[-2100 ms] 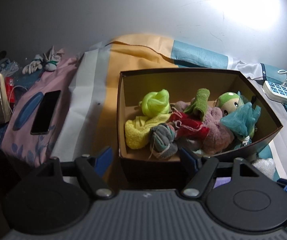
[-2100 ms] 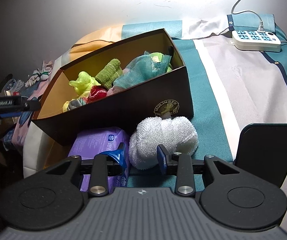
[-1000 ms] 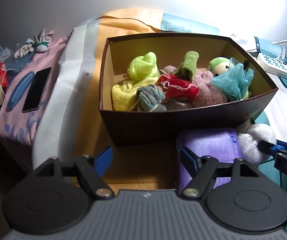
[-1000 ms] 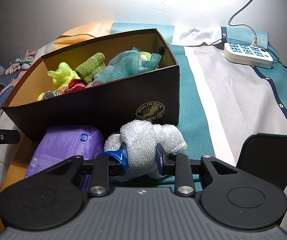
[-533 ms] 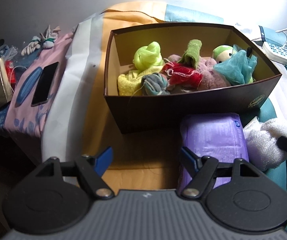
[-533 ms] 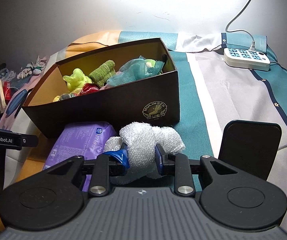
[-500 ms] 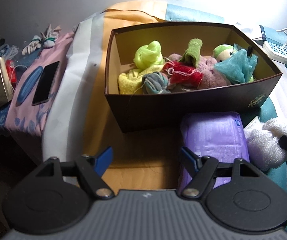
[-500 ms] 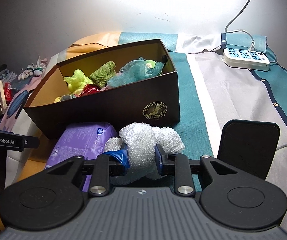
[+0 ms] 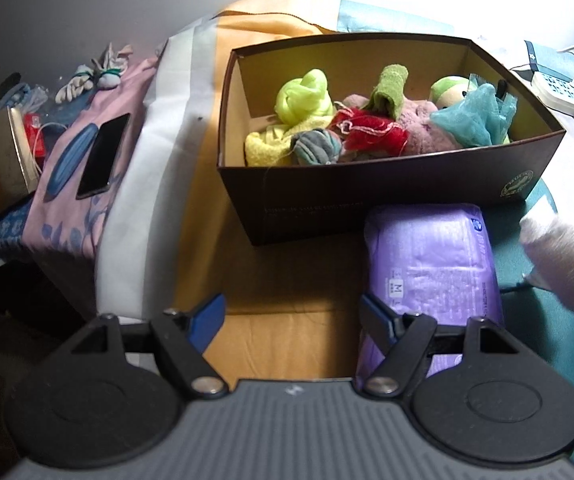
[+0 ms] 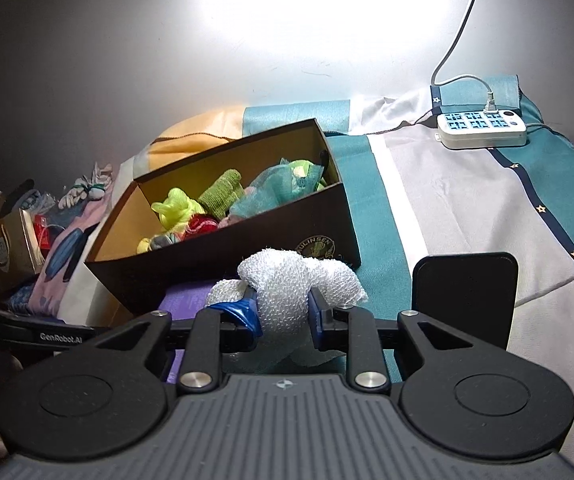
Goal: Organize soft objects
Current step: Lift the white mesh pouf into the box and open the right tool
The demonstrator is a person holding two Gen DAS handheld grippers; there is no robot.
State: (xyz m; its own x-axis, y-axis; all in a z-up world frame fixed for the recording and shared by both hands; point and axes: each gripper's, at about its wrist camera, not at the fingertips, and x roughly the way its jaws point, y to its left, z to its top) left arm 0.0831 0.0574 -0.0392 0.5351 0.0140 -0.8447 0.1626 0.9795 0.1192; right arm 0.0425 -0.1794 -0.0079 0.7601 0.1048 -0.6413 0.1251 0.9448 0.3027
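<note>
A dark brown box point(image 9: 367, 204) on the bed holds several soft things: a neon green cloth point(image 9: 305, 96), a red cloth point(image 9: 367, 130), a pink plush point(image 9: 423, 128) and a teal net point(image 9: 475, 118). The box also shows in the right wrist view point(image 10: 223, 256). My right gripper point(image 10: 283, 312) is shut on a white knitted cloth point(image 10: 287, 284) and holds it raised in front of the box; the cloth shows at the right edge of the left wrist view point(image 9: 567, 256). My left gripper point(image 9: 291, 316) is open and empty, in front of the box.
A purple soft pack point(image 9: 431, 264) lies against the box's front. A black phone point(image 9: 103, 156) lies on the pink sheet at left, with a paper bag point(image 9: 3, 160) beyond. A white power strip point(image 10: 481, 124) sits at the back right. A black pad point(image 10: 463, 296) lies at right.
My right gripper has closed on the white cloth and lifted it off the bed. My left gripper has pulled back from the box, still open.
</note>
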